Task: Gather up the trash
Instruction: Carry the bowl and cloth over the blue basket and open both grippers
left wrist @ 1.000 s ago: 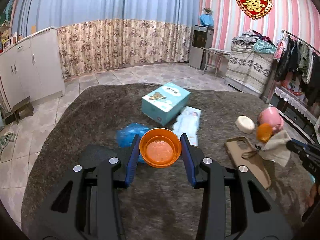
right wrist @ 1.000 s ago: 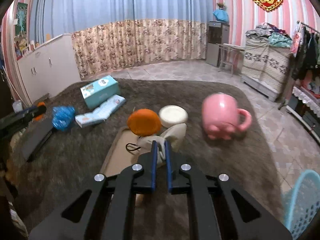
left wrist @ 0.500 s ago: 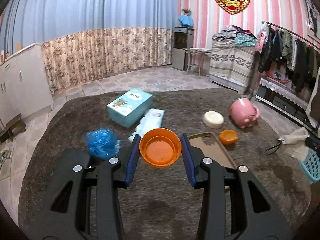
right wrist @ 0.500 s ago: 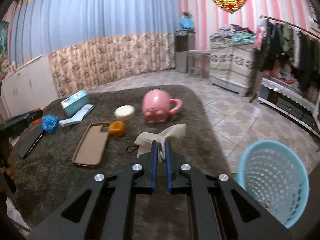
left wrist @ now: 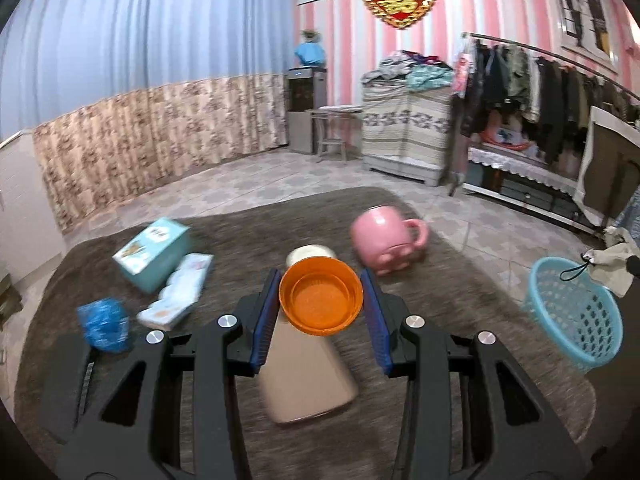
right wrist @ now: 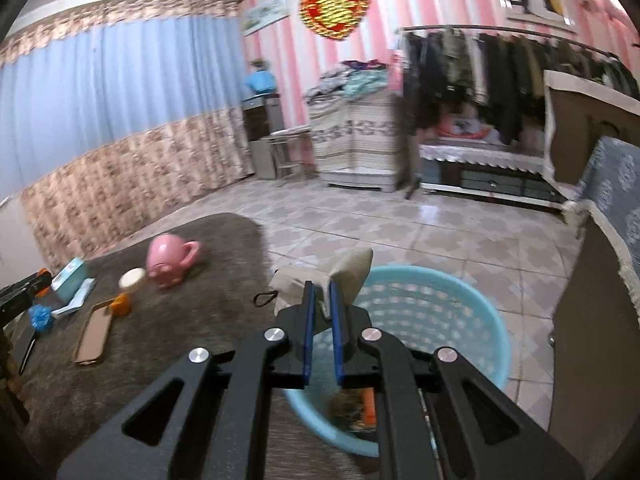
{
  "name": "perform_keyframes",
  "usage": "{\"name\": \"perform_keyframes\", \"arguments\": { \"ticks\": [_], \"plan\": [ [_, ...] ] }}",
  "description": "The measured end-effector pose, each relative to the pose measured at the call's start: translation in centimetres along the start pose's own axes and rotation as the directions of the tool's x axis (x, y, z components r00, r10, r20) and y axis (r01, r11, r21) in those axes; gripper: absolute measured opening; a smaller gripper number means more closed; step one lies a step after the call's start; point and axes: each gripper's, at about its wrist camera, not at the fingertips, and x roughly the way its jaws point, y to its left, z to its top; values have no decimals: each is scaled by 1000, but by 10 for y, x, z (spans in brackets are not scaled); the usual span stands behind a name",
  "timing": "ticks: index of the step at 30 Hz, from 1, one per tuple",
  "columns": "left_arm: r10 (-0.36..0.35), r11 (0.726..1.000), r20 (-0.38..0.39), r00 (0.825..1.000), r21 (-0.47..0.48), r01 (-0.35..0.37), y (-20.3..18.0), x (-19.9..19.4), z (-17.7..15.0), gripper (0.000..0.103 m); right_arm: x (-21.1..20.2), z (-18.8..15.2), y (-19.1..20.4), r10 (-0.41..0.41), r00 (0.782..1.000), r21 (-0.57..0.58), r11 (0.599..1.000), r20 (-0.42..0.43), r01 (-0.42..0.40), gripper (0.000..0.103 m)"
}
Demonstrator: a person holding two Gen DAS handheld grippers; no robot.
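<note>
My left gripper (left wrist: 321, 304) is shut on an orange plastic cup (left wrist: 321, 301), held above the brown rug (left wrist: 460, 320) over a tan phone case (left wrist: 308, 380). My right gripper (right wrist: 322, 308) is shut on a crumpled beige cloth pouch (right wrist: 344, 272) with a black cord, held over the near rim of a light blue basket (right wrist: 460, 320). The basket (left wrist: 576, 316) and the pouch (left wrist: 612, 260) also show at the right of the left wrist view. A crumpled blue wrapper (left wrist: 105, 322) lies on the rug at left.
A pink mug (left wrist: 384, 240), a white lid (left wrist: 308, 254), a teal box (left wrist: 154, 252) and a wipes pack (left wrist: 180, 296) lie on the rug. A small orange cap (right wrist: 122, 303) sits by the phone case (right wrist: 94, 332). A cloth-covered sofa (right wrist: 600, 264) stands right of the basket.
My right gripper has carried the pouch from the rug to above the basket. My left gripper has swung right with the orange cup, now over the phone case.
</note>
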Motion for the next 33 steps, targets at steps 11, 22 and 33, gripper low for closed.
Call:
{"name": "perform_keyframes", "arguments": {
  "ticks": [11,22,33],
  "plan": [
    [-126,989,38,991,78,123,-98,9,9,40,8,-1,-28,-58,998,13,998,8,58,8],
    [-273,958,13,962,100,270,-176,31,2,40,19,-4,-46,-83,996,20,996,-23,83,8],
    [-380,916,-5,925,141,377,-251,58,4,40,27,-11,-80,-136,989,52,989,-65,139,8]
  ]
}}
